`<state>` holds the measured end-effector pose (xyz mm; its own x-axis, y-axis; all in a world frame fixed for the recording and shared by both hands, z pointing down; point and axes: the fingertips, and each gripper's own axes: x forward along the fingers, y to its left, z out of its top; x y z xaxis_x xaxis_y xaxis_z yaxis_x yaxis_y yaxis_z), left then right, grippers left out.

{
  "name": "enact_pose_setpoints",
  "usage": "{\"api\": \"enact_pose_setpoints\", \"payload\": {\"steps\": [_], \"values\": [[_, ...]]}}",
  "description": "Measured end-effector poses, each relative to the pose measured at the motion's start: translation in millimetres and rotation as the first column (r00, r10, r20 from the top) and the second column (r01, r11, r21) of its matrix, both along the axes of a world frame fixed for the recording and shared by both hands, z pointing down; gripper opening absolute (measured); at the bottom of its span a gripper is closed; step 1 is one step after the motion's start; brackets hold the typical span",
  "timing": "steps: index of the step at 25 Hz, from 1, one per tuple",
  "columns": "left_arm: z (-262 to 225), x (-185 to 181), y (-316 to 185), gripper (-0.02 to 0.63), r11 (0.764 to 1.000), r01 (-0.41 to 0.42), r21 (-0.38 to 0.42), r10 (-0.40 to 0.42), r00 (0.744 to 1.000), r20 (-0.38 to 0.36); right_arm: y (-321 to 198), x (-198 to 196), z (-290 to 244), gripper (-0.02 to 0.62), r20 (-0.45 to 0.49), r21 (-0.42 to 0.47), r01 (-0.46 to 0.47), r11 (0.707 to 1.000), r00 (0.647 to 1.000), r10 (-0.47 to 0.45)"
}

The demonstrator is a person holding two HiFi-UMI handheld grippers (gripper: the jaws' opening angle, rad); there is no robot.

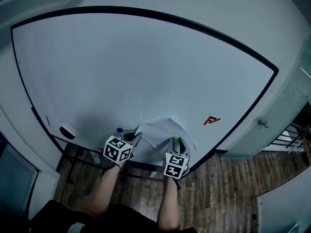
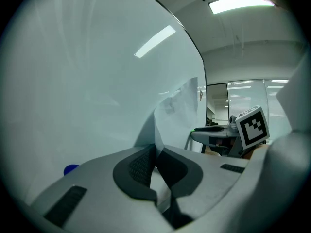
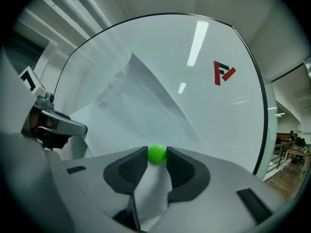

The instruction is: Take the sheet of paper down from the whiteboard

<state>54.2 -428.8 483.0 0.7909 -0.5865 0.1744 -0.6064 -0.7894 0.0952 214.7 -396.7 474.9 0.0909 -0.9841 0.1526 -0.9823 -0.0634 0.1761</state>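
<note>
The sheet of paper [image 1: 164, 129] hangs low on the whiteboard [image 1: 146, 67], near its bottom edge, and bulges away from the surface. Its left edge is pinched between the tightly closed jaws of the left gripper [image 2: 156, 152]. The right gripper [image 1: 177, 143] holds a round green magnet [image 3: 156, 154] against the sheet's right part, jaws set wide (both pads touch it). A blue magnet [image 1: 119, 129] sits just left of the sheet, and a red logo [image 1: 212, 121] lies well to the right.

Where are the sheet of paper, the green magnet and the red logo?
sheet of paper [image 3: 141, 106], right gripper view, its creased middle.
green magnet [image 3: 156, 154], right gripper view, its round top.
red logo [image 3: 217, 73], right gripper view, its left stroke.
</note>
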Motion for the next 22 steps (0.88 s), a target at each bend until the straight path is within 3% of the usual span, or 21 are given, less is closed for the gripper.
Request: {"api": "enact_pose_setpoints", "payload": {"steps": [22], "values": [[-1.2,-13.7,-6.3,0.02,0.999,0.053,-0.009,-0.053,0.999,-0.006,1.3,5.3,2.4,0.132,0.003,-0.004,0.001,1.0,1.0,-0.001]]}}
